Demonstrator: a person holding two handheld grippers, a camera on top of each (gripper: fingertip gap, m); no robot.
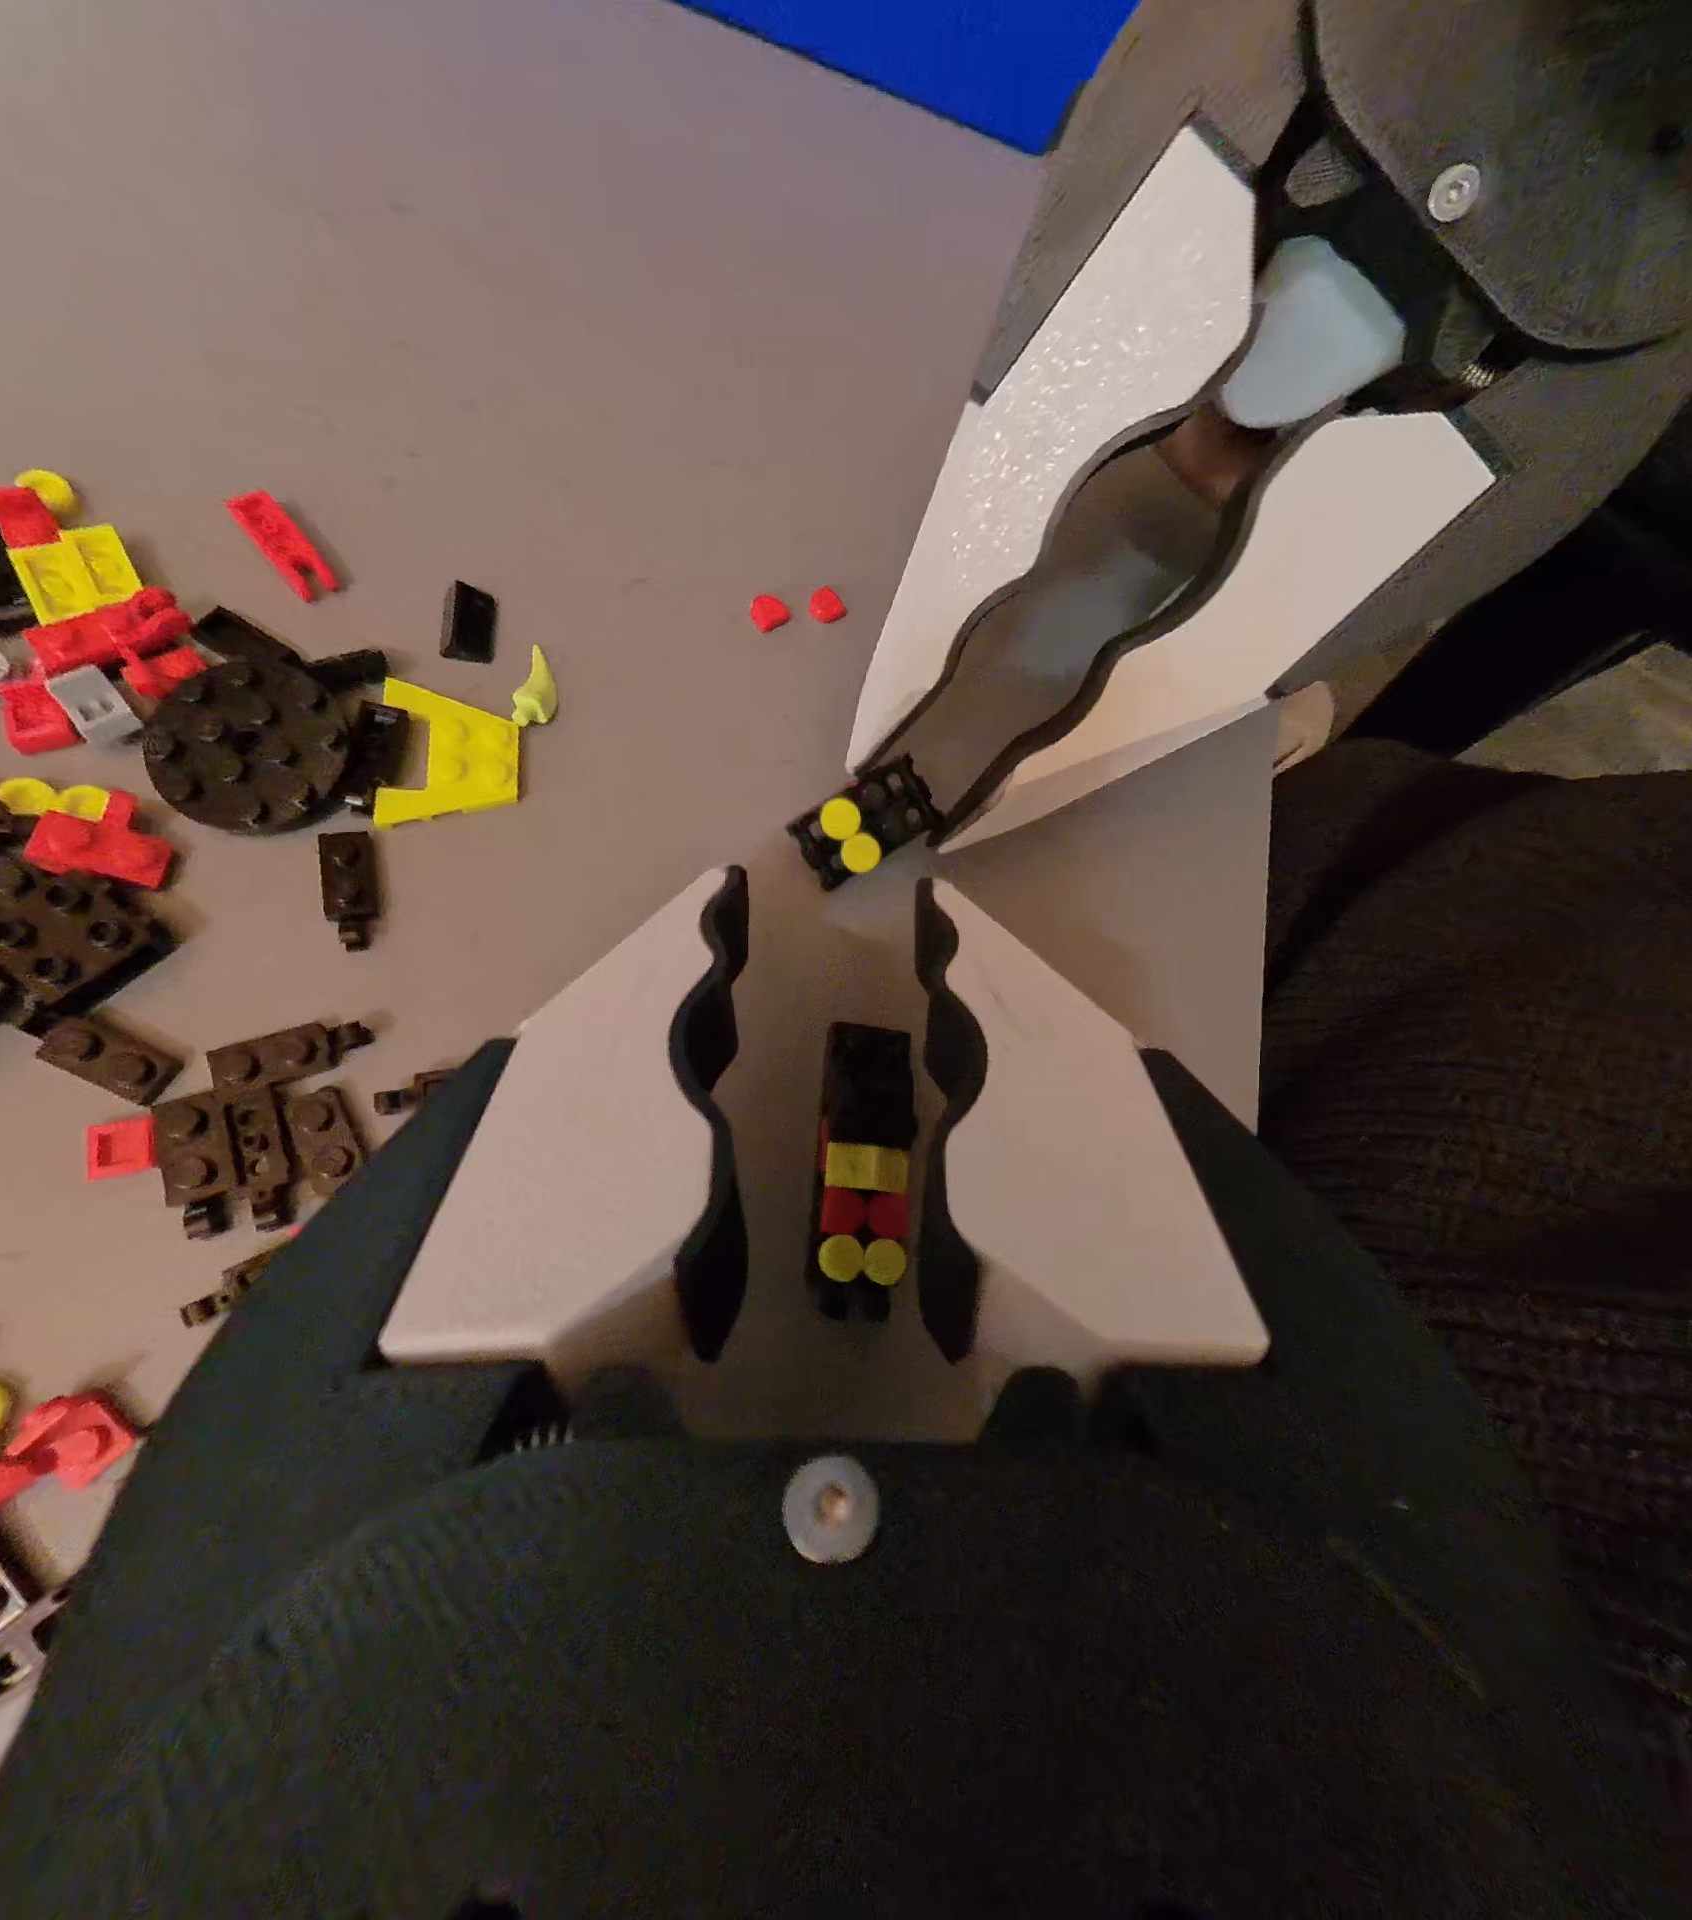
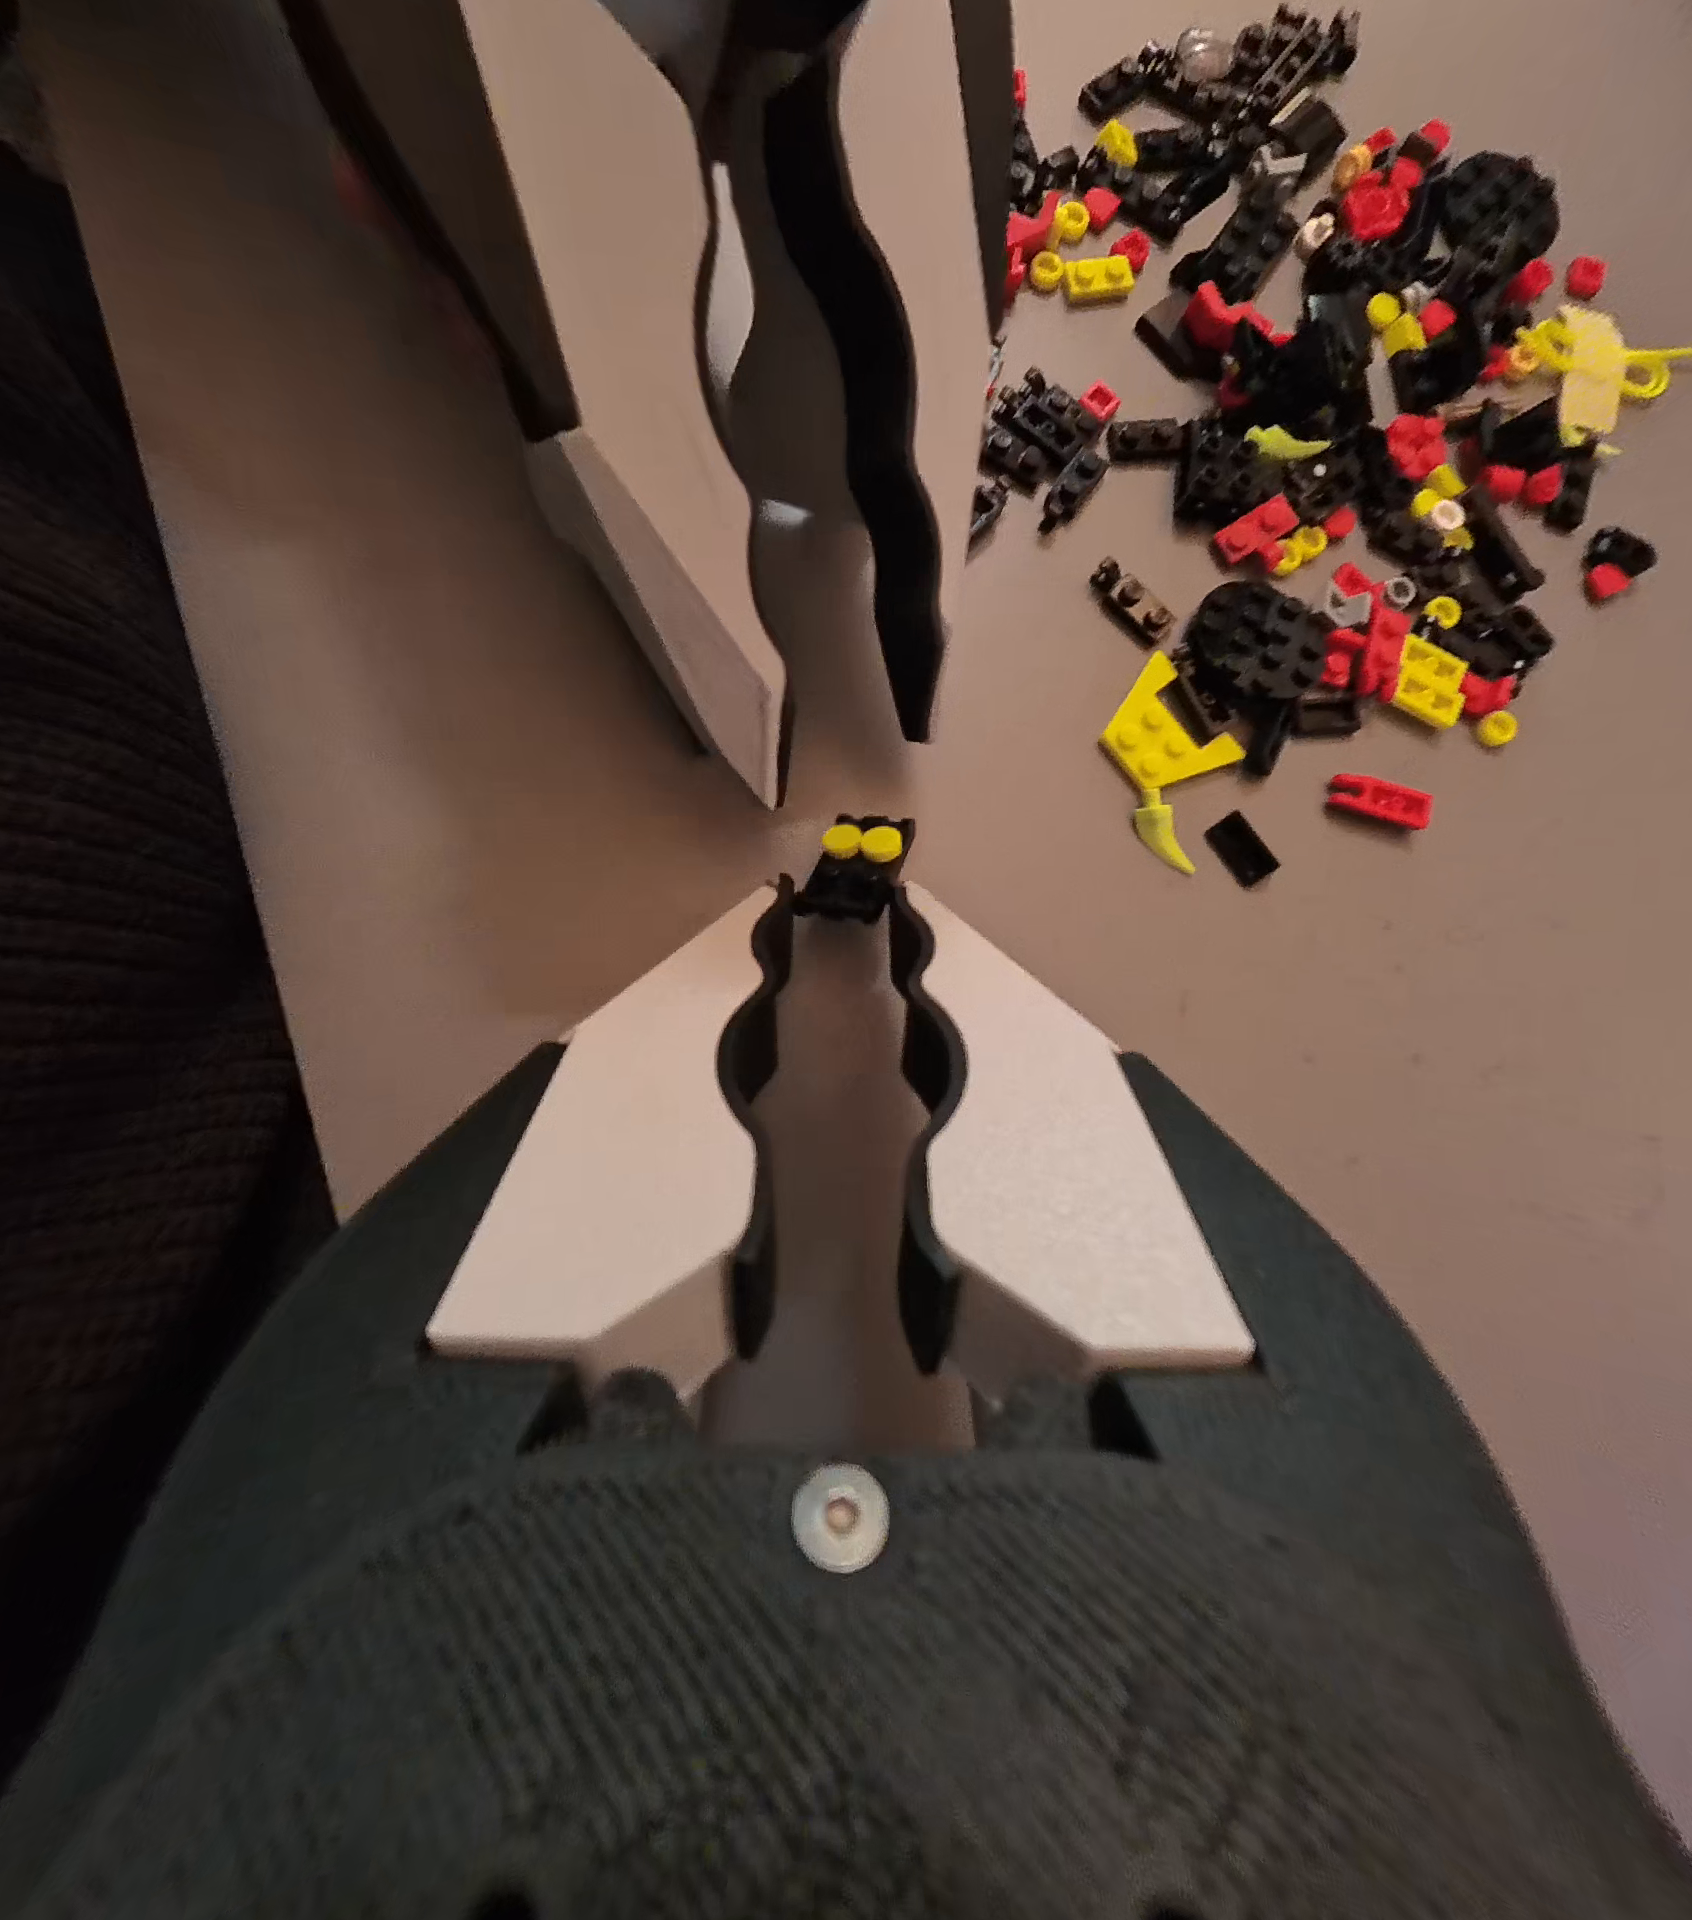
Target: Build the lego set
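My left gripper [image 1: 829, 888] is open and hovers low over the grey table [image 1: 561, 312]. A small build [image 1: 863, 1174] of black bricks with a yellow band, red pieces and two yellow round studs lies on the table between its fingers, untouched. My right gripper [image 2: 837, 896] is shut on a small black plate with two yellow round studs [image 2: 861, 847]. It holds the plate just past the left gripper's fingertips [image 1: 733, 894]. The right gripper also shows in the left wrist view [image 1: 899, 805], coming in from the upper right with the plate [image 1: 857, 826]. The left gripper also shows in the right wrist view [image 2: 850, 769].
A pile of loose black, red and yellow bricks [image 1: 73, 779] lies to the left, with a black round plate [image 1: 244, 743] and a yellow wing plate [image 1: 452, 753]. Two tiny red pieces [image 1: 769, 613] lie apart. Dark fabric [image 1: 1548, 1143] borders the table edge. The tips of both grippers are at nearly the same place.
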